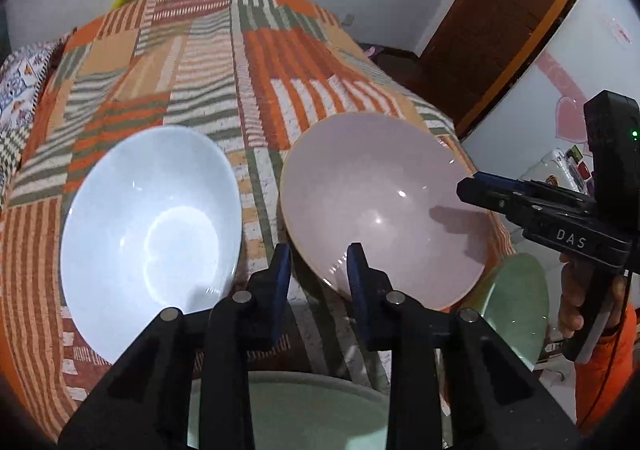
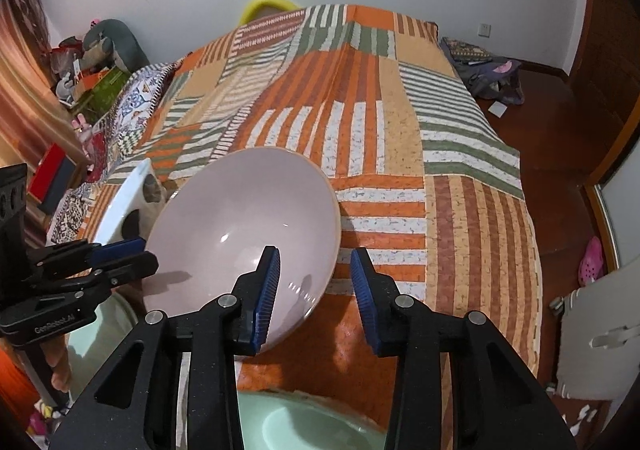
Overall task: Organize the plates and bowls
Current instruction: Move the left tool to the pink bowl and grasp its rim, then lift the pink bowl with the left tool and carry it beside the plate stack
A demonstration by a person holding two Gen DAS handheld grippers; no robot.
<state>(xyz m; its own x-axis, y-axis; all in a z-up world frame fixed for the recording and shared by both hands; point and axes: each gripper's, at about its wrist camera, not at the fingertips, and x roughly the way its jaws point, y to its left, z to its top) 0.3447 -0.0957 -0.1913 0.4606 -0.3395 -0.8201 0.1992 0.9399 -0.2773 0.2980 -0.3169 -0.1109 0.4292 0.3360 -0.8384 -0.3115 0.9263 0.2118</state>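
A white bowl (image 1: pixel 148 234) and a pale pink bowl (image 1: pixel 380 209) sit side by side on a striped orange bedspread (image 1: pixel 224 61). My left gripper (image 1: pixel 319 262) is open, and its fingers straddle the pink bowl's near-left rim. My right gripper (image 2: pixel 314 270) is open, its left finger over the pink bowl (image 2: pixel 244 234), its right finger outside the rim. The right gripper also shows in the left wrist view (image 1: pixel 480 185) at the bowl's right edge. The left gripper shows in the right wrist view (image 2: pixel 136 254). Pale green dishes (image 1: pixel 516 298) (image 2: pixel 304 422) lie at the near edge.
The bedspread (image 2: pixel 400 129) stretches far beyond the bowls. A patterned pillow (image 2: pixel 132 109) lies at its left. A yellow object (image 2: pixel 268 5) sits behind the bed. A wooden door (image 1: pixel 500 21) and a white fridge (image 1: pixel 560 89) stand to the right.
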